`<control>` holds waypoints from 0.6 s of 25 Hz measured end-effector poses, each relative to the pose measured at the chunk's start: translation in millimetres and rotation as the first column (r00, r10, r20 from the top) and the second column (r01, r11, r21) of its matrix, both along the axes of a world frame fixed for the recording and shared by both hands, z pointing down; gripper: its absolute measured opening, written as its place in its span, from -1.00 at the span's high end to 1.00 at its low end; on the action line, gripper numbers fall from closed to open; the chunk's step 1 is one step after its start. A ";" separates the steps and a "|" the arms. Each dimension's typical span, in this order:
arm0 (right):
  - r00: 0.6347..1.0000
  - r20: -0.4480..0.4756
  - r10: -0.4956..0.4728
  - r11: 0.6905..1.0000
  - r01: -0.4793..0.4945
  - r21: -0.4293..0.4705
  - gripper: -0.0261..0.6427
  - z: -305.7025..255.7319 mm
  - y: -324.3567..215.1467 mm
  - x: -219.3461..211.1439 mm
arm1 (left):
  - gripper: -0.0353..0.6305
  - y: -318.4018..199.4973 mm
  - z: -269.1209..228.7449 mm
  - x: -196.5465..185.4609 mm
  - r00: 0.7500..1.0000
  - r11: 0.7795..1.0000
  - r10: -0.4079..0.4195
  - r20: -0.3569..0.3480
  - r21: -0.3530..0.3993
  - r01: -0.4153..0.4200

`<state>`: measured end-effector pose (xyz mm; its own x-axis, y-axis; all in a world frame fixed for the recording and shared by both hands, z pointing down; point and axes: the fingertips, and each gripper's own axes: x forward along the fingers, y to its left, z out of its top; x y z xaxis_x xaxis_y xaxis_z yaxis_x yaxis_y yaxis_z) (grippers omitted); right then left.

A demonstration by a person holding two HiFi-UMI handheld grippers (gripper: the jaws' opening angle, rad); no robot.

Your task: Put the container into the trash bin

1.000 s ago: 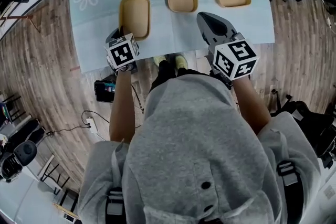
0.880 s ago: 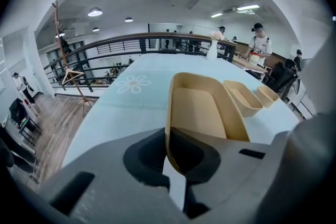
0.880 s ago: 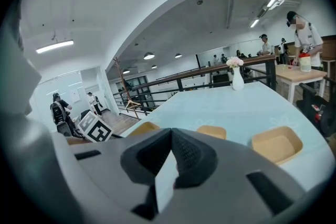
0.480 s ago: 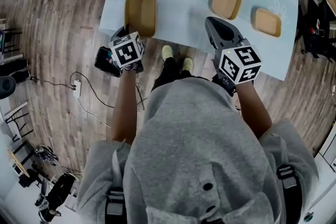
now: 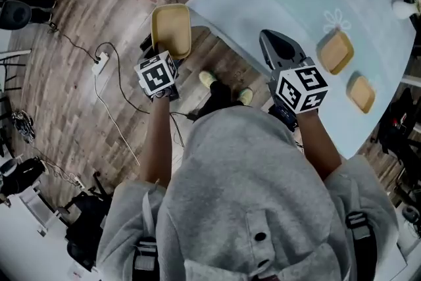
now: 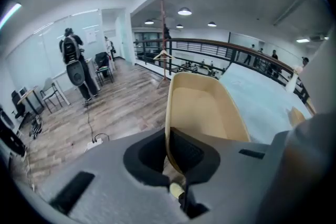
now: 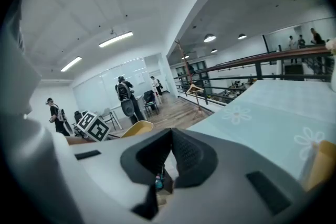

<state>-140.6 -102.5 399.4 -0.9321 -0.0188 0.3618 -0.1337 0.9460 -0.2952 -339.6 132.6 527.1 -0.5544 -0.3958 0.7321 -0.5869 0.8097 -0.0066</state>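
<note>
A tan, shallow rectangular container (image 5: 171, 29) hangs over the wooden floor just left of the table's corner. My left gripper (image 5: 160, 51) is shut on its near rim. In the left gripper view the container (image 6: 202, 110) stands up from the jaws, its rim pinched between the pads of the left gripper (image 6: 167, 139). My right gripper (image 5: 268, 34) is held over the table's near edge, jaws together with nothing between them. The right gripper view shows the right gripper (image 7: 170, 134) with its pads meeting, and the container (image 7: 134, 128) off to the left. I see no trash bin.
The table (image 5: 289, 3) with a pale blue flowered cloth fills the upper right. Two more tan containers (image 5: 336, 52) (image 5: 361, 93) lie on it. A power strip (image 5: 100, 62) and cables lie on the floor at left. The person's feet (image 5: 207, 79) are below the grippers.
The whole view has swung left, so the table has slid to the upper right. My left gripper has carried the container off the table to over the floor. The right gripper followed.
</note>
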 end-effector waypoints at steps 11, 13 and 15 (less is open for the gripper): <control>0.964 -0.046 -0.261 0.965 0.262 0.014 0.84 15.0 89.9 -132.0 | 0.82 159.2 41.0 -64.3 0.919 0.922 -0.383 -0.091 0.018 0.386; 0.958 -0.068 -0.279 0.959 0.281 0.022 0.84 20.8 98.8 -143.5 | 0.82 168.3 52.2 -69.4 0.908 0.913 -0.404 -0.111 0.018 0.408; 0.953 -0.093 -0.289 0.956 0.293 0.025 0.84 27.0 104.3 -152.2 | 0.82 171.2 66.0 -72.6 0.901 0.908 -0.412 -0.136 0.017 0.418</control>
<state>-292.8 1.8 426.4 -0.8641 0.2335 0.4459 0.1256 0.9579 -0.2581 -412.2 303.9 593.1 -0.5799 -0.1842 0.7936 -0.1914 0.9776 0.0870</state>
